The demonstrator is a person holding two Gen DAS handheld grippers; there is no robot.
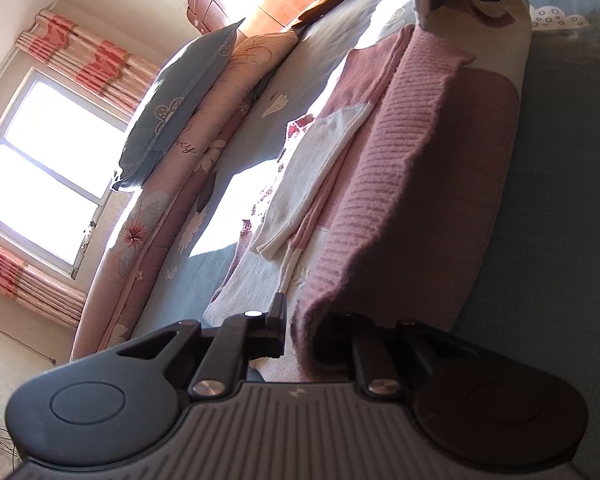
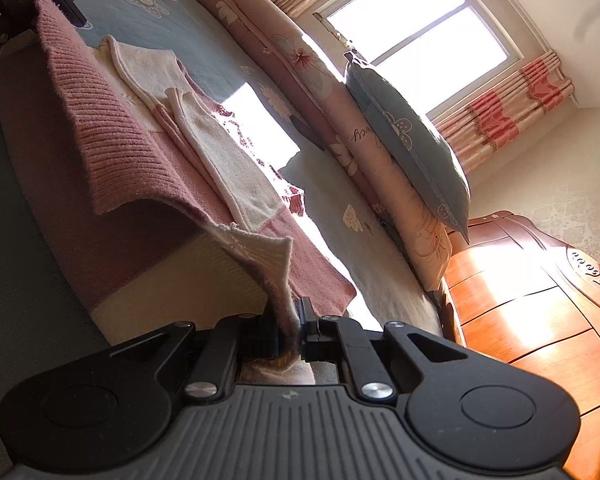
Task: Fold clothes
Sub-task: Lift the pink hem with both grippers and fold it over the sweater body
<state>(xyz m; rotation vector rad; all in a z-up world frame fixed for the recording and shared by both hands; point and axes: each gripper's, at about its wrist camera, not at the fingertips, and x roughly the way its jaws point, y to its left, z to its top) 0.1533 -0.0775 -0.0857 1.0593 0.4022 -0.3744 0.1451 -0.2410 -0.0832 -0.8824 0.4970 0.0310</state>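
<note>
The sweater's [image 2: 112,148] cream corner is being pinched in the right hand-held gripper [image 2: 290,336]; its pink hem is being clamped in the left hand-held gripper [image 1: 300,332]. Ahead of both, the sweater is being held raised over the bed [image 1: 236,168], with a pillow [image 2: 412,148] lying beyond.

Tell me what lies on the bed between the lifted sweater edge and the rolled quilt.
The sweater's folded cream sleeves, then bare blue bedsheet before the quilt; both views show it.

Sweater [image 1: 400,184] pink-cream, ribbed; bedsheet [image 2: 204,52] blue, floral.
</note>
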